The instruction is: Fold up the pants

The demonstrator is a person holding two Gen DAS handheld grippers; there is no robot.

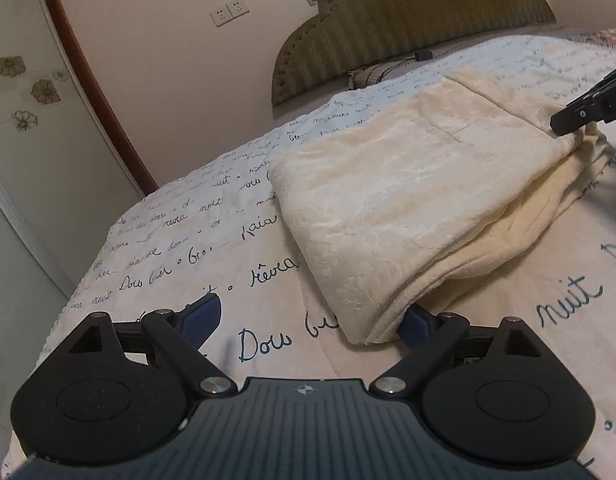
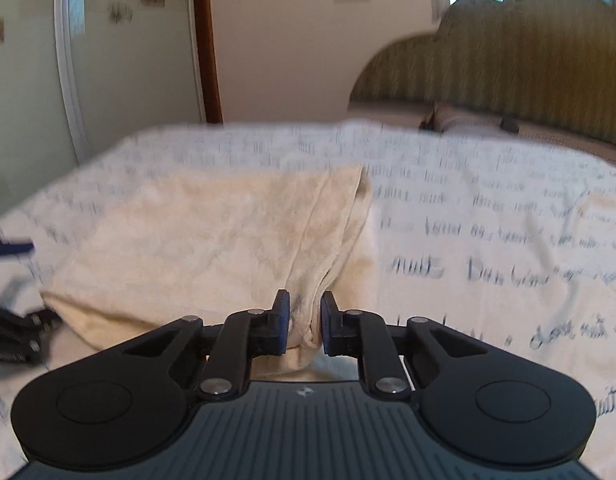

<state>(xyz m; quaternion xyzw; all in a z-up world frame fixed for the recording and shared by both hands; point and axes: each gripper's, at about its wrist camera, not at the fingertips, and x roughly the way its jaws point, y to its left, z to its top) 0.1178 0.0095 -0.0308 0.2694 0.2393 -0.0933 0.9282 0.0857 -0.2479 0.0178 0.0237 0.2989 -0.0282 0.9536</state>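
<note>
**Pants nearly folded — last tidy-up or one more fold?**

The cream pants (image 1: 395,216) are lying on the bed (image 1: 212,240) as a thick stacked bundle, so I'd guess the main folds are done and this is either the final fold or squaring up.

Left gripper (image 1: 308,320) has its fingers spread wide. The right-hand pad is tucked against the near corner of the bundle and partly hidden by the cloth, while the other pad sits over bare quilt — nothing is pinched there yet.

Right gripper (image 2: 302,322) is a different story: the fingers are narrow with a bunched edge of the pants (image 2: 212,232) sitting between the pads. It looks like a pinch, though that view is motion-blurred, so I can't say how firm it is. From the left camera you can see it at the far right corner of the bundle.

Next move, as I read it: the left needs to close on its near corner so both ends are held, then both lift and carry together. If only one side goes up, the layers will probably slide apart.
</note>
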